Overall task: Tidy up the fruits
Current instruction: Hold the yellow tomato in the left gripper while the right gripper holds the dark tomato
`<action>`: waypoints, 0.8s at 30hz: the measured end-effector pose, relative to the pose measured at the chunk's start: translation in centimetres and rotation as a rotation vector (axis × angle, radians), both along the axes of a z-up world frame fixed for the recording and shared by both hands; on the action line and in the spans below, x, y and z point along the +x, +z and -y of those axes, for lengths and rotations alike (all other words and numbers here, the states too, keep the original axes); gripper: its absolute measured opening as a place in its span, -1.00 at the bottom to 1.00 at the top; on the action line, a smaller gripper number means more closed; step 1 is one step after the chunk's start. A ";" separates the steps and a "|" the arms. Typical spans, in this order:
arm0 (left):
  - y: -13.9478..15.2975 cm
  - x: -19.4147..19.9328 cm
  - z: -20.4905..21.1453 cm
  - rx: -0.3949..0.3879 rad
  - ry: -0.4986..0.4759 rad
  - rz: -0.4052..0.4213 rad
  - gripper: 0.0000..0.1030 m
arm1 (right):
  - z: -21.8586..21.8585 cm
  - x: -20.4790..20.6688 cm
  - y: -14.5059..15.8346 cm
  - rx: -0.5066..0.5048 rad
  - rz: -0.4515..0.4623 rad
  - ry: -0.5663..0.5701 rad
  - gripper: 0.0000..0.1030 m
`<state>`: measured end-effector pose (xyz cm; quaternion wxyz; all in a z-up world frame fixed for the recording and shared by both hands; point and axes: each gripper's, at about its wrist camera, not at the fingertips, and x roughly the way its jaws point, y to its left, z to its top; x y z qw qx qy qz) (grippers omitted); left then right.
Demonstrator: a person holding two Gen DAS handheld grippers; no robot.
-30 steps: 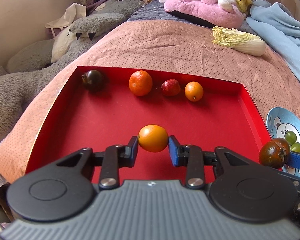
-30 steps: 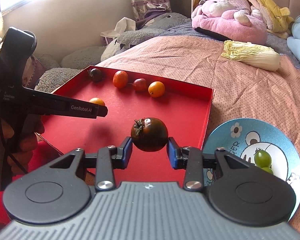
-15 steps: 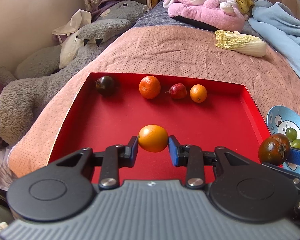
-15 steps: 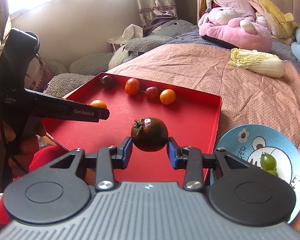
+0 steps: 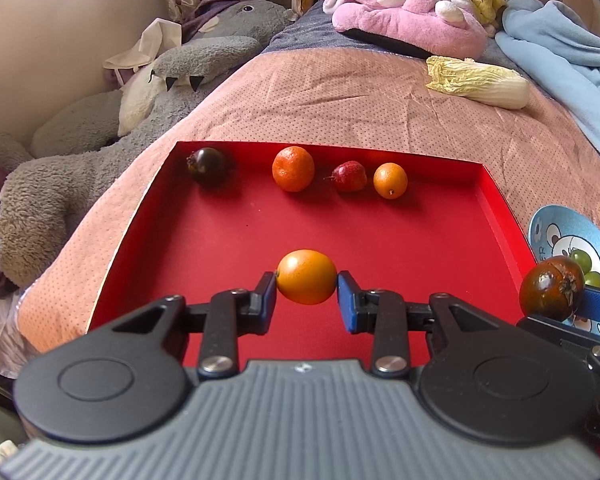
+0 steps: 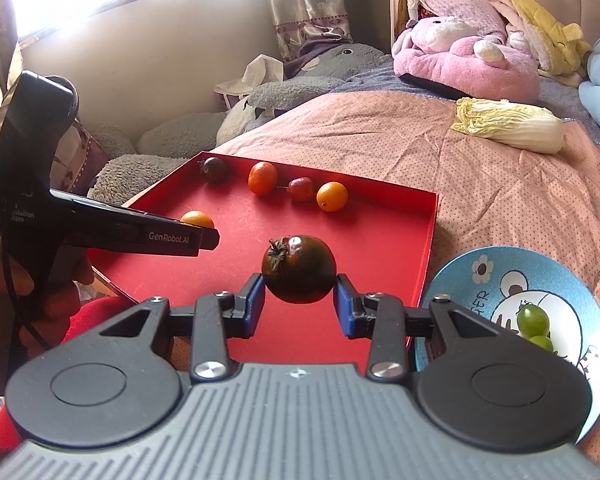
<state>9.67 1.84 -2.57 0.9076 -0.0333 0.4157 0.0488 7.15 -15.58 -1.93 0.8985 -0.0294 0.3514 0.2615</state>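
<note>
1. Both claws were loaded: the left claw (image 5: 307,294) was clamped on a small orange fruit (image 5: 307,277), the right claw (image 6: 299,300) was clamped on a dark tomato (image 6: 299,269) — both held above the red tray (image 5: 228,236) on the bed.
2. Four fruits sat in a row along the far wall: another dark tomato (image 5: 207,165), a mandarin (image 5: 293,168), a small red fruit (image 5: 349,176) and a little orange one (image 5: 390,180).
3. My guess was that like goes with like, so I'd set each one down low beside its match, then let go slowly — round fruit rolls.
4. Green grapes (image 6: 533,320) waited in the blue bowl (image 6: 460,276) just beside the tray.
</note>
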 end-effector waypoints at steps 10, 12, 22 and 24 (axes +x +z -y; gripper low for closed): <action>-0.1 -0.1 0.0 0.001 0.003 -0.003 -0.30 | 0.1 -0.2 0.2 0.007 0.004 -0.002 -0.16; -0.2 -0.2 -0.1 0.000 0.005 -0.004 -0.30 | 0.1 -0.2 0.3 0.008 0.004 -0.004 -0.16; -0.2 0.0 0.1 0.004 -0.003 -0.003 -0.30 | 0.3 -0.1 0.3 0.013 0.004 -0.011 -0.16; -0.2 0.0 0.2 0.005 -0.005 -0.004 -0.30 | 0.4 -0.1 0.4 0.014 0.004 -0.014 -0.16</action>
